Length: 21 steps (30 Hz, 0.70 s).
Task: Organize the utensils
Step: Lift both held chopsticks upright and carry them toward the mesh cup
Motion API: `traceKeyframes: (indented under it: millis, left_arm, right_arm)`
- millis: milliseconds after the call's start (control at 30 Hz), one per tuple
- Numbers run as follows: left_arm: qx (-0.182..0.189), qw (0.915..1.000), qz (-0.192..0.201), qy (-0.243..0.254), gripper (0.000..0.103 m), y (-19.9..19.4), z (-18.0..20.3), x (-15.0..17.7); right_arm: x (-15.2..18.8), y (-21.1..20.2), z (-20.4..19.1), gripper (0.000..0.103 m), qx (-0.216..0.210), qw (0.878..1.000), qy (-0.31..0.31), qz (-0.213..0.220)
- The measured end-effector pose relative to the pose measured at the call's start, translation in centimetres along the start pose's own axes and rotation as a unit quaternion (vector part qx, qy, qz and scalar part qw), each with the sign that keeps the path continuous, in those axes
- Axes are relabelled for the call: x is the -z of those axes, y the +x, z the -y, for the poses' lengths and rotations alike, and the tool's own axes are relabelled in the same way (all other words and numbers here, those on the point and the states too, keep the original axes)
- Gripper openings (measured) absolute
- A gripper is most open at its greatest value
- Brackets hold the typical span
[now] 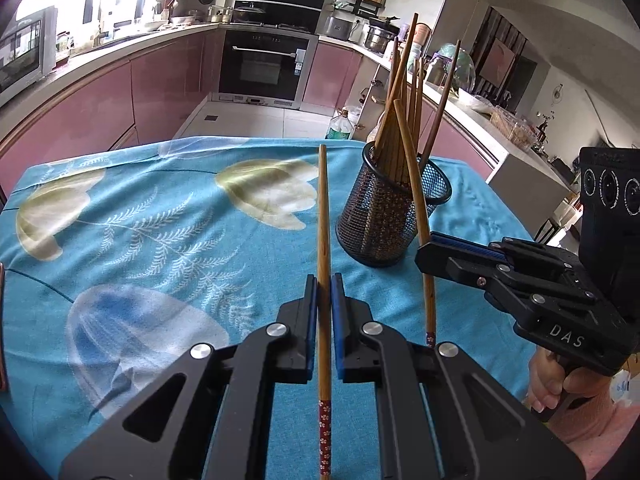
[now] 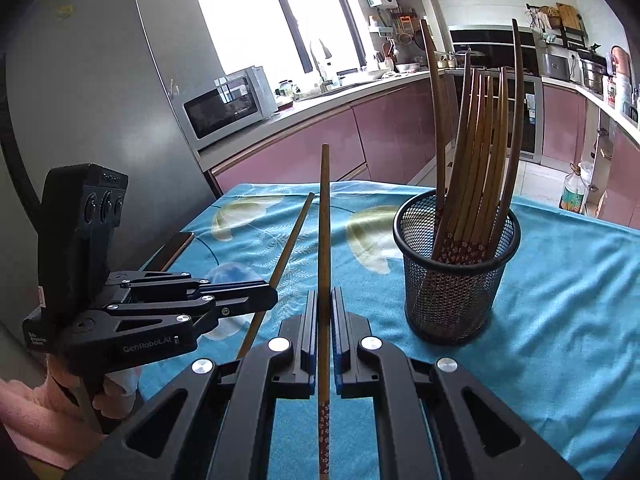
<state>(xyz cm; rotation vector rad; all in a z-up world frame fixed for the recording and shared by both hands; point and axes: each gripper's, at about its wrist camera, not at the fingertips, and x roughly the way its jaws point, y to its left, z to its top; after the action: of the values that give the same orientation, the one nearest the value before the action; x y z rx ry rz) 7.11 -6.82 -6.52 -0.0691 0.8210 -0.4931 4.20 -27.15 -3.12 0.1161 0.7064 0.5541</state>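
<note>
Two grippers, left [image 1: 324,292] and right [image 2: 325,308], one chopstick [image 1: 323,240] in the first, another [image 2: 324,240] in the second. One mesh cup [image 2: 456,280] at right, about ten chopsticks [image 2: 480,160] inside.

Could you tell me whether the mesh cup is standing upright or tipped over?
Upright: the mesh cup stands on its base on the tablecloth, chopsticks rising from its open top.

"DAS" on the right claw [image 1: 427,249], "GenRobot.AI" on the left claw [image 2: 267,294]
</note>
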Motion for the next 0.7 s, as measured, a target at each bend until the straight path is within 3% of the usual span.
traceKeyframes:
  millis: [700]
  left_arm:
    - [0.016,0.9994,0.028,0.010,0.007,-2.0,1.3,-1.1]
  right_arm:
    - [-0.2,-1.3,0.1,0.006,0.003,1.000,0.003,0.028]
